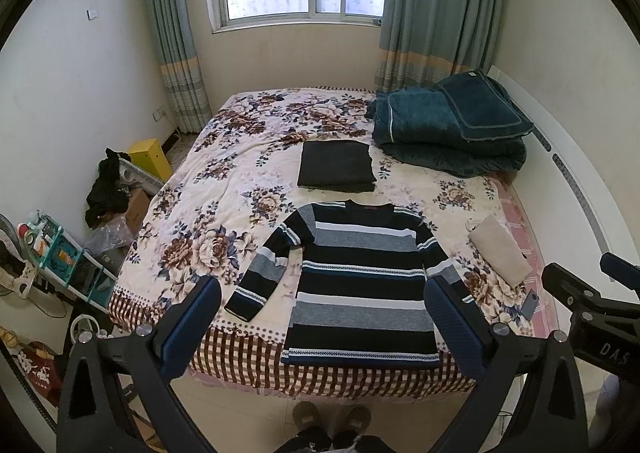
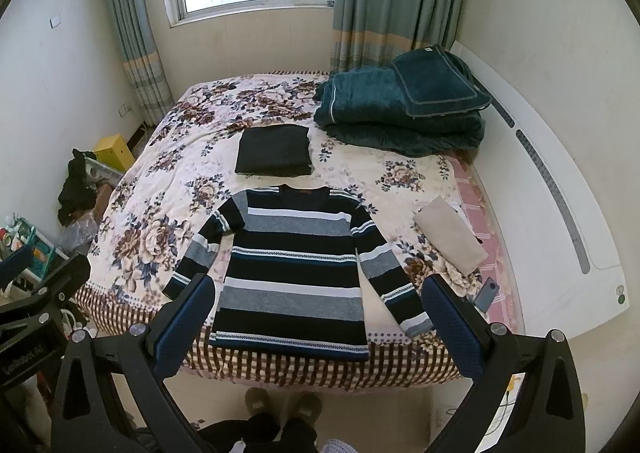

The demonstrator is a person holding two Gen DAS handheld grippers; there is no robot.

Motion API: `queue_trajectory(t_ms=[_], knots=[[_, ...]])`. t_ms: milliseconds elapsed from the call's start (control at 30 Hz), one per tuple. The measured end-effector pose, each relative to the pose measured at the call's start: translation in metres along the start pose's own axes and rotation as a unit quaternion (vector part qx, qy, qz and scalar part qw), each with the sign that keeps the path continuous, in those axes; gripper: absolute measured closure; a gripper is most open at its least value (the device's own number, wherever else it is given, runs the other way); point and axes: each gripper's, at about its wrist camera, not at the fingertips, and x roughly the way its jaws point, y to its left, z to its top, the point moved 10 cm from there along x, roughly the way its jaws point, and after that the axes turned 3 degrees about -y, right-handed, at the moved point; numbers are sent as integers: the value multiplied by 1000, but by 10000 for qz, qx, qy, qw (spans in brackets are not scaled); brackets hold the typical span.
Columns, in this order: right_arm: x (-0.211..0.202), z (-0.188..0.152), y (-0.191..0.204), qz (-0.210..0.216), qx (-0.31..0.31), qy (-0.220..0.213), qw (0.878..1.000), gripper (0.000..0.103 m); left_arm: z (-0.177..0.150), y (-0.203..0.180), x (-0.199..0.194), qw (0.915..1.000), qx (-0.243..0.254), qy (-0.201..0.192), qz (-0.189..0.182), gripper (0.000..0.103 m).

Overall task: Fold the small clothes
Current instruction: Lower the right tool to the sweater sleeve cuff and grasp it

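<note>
My left gripper (image 1: pixel 326 327) and right gripper (image 2: pixel 320 327) both gape empty above the flat navy-striped knitted sweater (image 2: pixel 296 269), centre frame.

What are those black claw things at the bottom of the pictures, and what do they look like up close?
They are two hand-held grippers. The left gripper and right gripper look alike: black angular frames with silver bolts, each ending in two flat fingers faced with dimpled dark blue pads. White lettering marks the bodies. The person wears dark trousers and grey-brown slippers.
</note>
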Motion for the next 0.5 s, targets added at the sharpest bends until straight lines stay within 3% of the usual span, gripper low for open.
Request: queue_trajectory(t_ms=[133,267,400,500], knots=[[17,4,-5,27,248,30,9997,0,7,4,18,9997,40,-147,205,0],[63,-15,-32,-98,810,152,9965,0,2,4,77,9988,216,-44,445,0],[132,-63,-110,-842,1561,433,9832,0,-23,7,145,9985,204,334,385,0],[183,-111,-177,-1386,2039,838,9655,0,-48,-1,204,9961,282,719,418,0]])
